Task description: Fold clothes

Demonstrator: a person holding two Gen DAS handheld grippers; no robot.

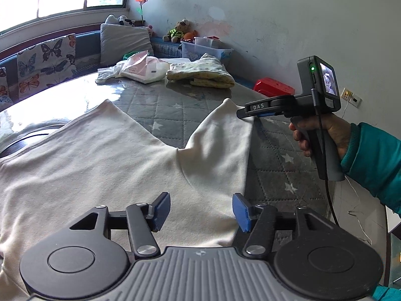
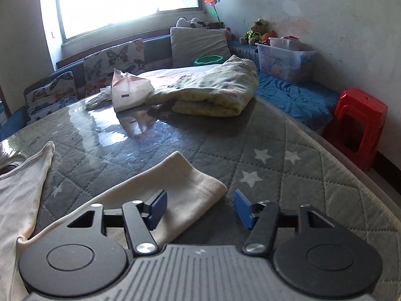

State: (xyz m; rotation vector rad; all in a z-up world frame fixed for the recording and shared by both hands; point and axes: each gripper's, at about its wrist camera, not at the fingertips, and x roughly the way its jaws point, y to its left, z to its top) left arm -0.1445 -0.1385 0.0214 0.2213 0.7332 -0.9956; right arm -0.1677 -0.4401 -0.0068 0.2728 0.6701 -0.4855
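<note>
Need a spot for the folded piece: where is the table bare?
Bare quilted cover lies between the cream garment and the yellow folded blanket, and right of the cream leg by the white stars. The far end is crowded: blanket and plastic-wrapped packet.

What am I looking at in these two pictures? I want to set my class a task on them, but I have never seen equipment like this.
There is no robot here: a person holds a hand-held two-finger gripper in each hand, and each carries a wide-angle camera looking along its blue fingers. One picture comes from the left gripper, the other from the right gripper. Both are open and hold nothing. The left view also shows the right gripper from outside, at the tip of one trouser leg. A pair of cream trousers lies spread flat on a grey quilted star-patterned mat. Farther back lie a folded yellowish floral garment and a torn white packet. Folding has not begun.
</note>
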